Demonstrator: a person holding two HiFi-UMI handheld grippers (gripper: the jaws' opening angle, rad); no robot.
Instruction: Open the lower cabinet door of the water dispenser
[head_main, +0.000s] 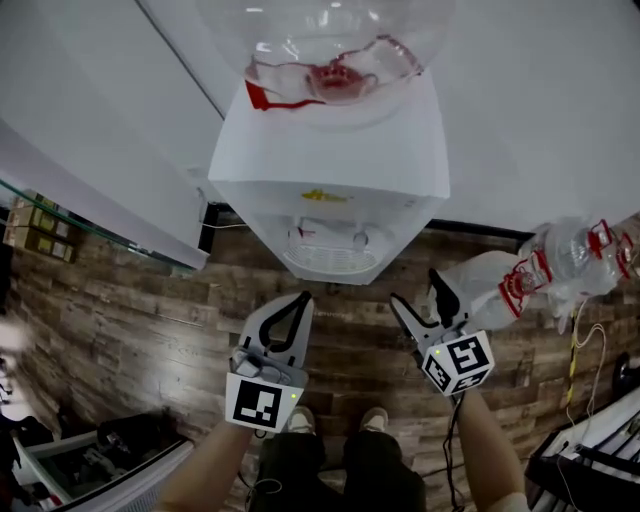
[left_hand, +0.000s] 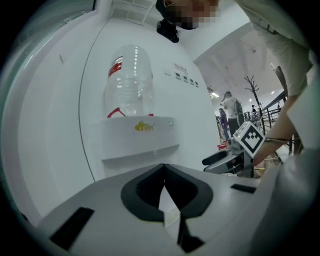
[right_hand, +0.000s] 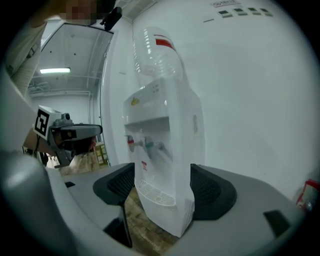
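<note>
The white water dispenser (head_main: 330, 160) stands against the wall with a clear bottle (head_main: 330, 50) on top. From the head view its top hides the lower cabinet door. In the right gripper view I see the taps, the drip tray (right_hand: 155, 192) and a little of the lower front (right_hand: 172, 217). My left gripper (head_main: 300, 302) hangs in front of the dispenser, left of centre, its jaws shut with nothing between them (left_hand: 164, 172). My right gripper (head_main: 421, 293) hangs to the right, open, its jaws framing the dispenser (right_hand: 162, 187) from a distance. Neither touches the dispenser.
Empty bottles (head_main: 570, 255) lie on the wood floor at the right. A glass shelf with boxes (head_main: 40, 225) stands at the left. A black cable (head_main: 215, 225) runs along the wall. A dark rack (head_main: 590, 455) sits bottom right, a bin (head_main: 90, 460) bottom left. My feet (head_main: 335, 420) are below the grippers.
</note>
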